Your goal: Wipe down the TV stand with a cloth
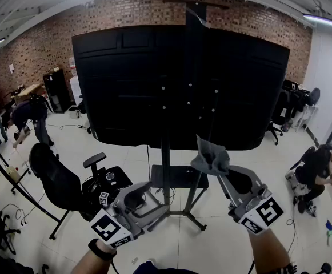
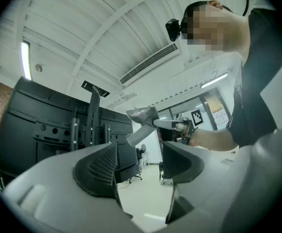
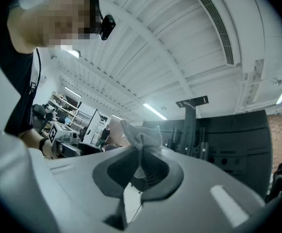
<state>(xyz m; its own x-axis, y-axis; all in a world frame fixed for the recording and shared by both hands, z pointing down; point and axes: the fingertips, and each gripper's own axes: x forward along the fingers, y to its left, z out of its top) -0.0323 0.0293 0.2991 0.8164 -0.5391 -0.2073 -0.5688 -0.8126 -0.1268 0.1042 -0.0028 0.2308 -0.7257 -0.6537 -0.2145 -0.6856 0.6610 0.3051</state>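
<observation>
The TV stand is a black post on splayed floor legs with a small shelf, and it carries a large black TV seen from its back. My right gripper is shut on a crumpled grey cloth, held up just right of the post, below the TV's lower edge. In the right gripper view the cloth pokes up from between the closed jaws of the right gripper. My left gripper hangs lower, left of the post, open and empty. The left gripper view shows the left gripper with a gap between its jaws, and the cloth beyond.
A black office chair stands left of the stand. People stand at the far left and one crouches on the floor at right. A brick wall runs behind. Cables trail across the pale floor.
</observation>
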